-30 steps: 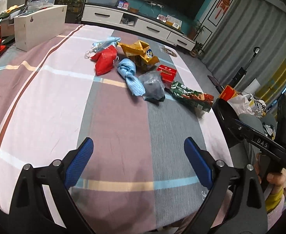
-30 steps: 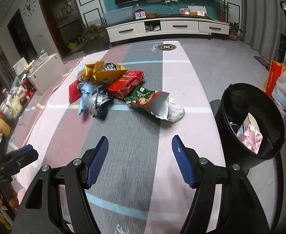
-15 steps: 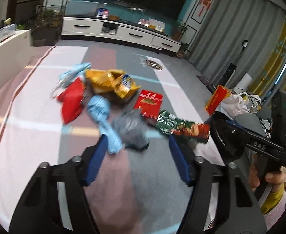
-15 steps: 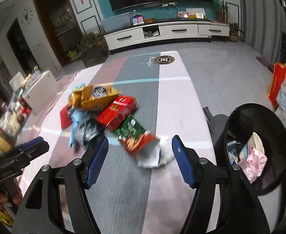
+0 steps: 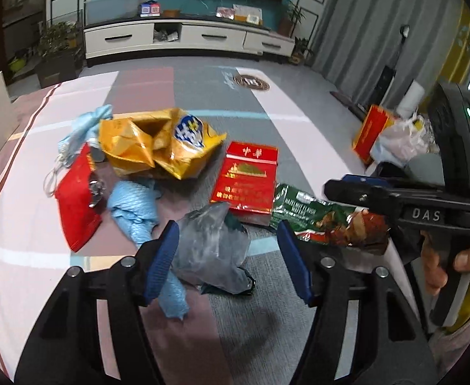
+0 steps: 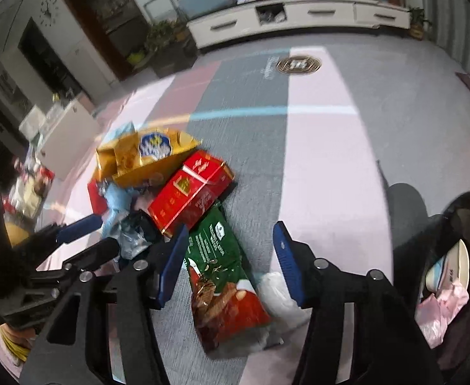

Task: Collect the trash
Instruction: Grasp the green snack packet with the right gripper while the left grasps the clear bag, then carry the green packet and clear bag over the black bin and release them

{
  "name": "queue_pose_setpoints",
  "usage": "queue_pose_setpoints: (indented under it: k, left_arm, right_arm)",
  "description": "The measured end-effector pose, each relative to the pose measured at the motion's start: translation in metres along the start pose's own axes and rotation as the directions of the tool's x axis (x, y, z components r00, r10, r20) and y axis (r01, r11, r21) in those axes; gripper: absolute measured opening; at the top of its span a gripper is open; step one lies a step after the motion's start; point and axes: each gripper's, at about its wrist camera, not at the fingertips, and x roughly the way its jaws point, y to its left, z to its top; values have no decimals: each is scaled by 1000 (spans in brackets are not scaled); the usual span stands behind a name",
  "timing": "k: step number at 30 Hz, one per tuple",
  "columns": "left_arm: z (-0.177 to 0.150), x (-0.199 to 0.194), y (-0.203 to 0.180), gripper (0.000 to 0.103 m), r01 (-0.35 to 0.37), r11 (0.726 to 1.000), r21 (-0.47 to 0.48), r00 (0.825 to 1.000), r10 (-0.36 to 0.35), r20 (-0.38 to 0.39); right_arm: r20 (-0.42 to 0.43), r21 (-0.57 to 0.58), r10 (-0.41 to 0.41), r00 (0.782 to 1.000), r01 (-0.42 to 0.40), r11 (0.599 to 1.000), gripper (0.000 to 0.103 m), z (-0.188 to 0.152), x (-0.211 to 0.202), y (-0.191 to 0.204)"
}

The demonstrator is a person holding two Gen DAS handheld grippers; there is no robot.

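Your striped worktop [image 5: 299, 122] filled both views, pink, mauve and grey bands running away toward the white TV cabinet [image 5: 187, 37]. At its right edge stood the black bin [image 6: 459, 211], with pink and white scraps already lying inside. The trash sat heaped in the middle of the worktop: the crumpled yellow chip bag [image 5: 158, 147] at the back, the red carton [image 5: 246, 176] just beside it, and the green wafer packet [image 6: 222, 276] lying long in front of the carton, one end touching it. You had your left gripper [image 5: 228, 256] down over the grey plastic wrapper [image 5: 209, 243], jaws apart on either side of it, the left pad close against it and the right one clear; they had just been opening a touch after a quick narrowing. Your right gripper [image 6: 230, 261] straddled the green wafer packet, jaws apart and not yet pressing, and they had just been closing in. A red wrapper [image 5: 78, 205] lay at the left of the heap, the twisted blue cloth [image 5: 138, 211] between it and the grey wrapper, and a blue face mask [image 5: 84, 125] behind.
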Motion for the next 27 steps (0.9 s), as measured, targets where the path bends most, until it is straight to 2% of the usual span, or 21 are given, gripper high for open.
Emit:
queue_pose_setpoints:
  k: [4, 6, 7, 9, 11, 14, 18, 22, 27]
  left_arm:
    - [-6, 7, -6, 64, -23, 999, 36, 1000, 23, -9]
    - [-7, 7, -4, 63, -16, 999, 38, 1000, 16, -7]
    - [-7, 7, -2, 61, -16, 999, 39, 1000, 16, -7]
    - [-8, 8, 1, 50, -33, 999, 41, 999, 33, -10]
    - [-10, 10, 6, 45, -44, 999, 31, 999, 44, -19]
    - [-10, 10, 8, 44, -37, 999, 25, 999, 37, -16]
    - [-11, 6, 7, 35, -48, 998, 30, 999, 49, -10]
    - [-12, 5, 11, 30, -43, 999, 8, 999, 43, -4]
    - [-12, -3, 14, 25, -13, 1000, -29, 1000, 13, 7]
  right_arm:
    - [-66, -60, -40, 997, 36, 998, 47, -5, 18, 7]
    - [-80, -73, -33, 996, 27, 997, 43, -8, 21, 10]
    - [-85, -89, -32, 996, 24, 996, 40, -11, 22, 13]
    - [-92, -117, -53, 994, 42, 992, 33, -15, 24, 19]
    - [-95, -137, -70, 993, 57, 989, 21, -17, 27, 23]
    - [-71, -159, -77, 994, 65, 985, 12, -22, 23, 31]
    - [-7, -155, -91, 996, 88, 984, 10, -27, 6, 36]
    - [81, -72, -37, 996, 43, 996, 10, -35, -24, 28]
    - [189, 35, 24, 982, -31, 999, 10, -49, -62, 15]
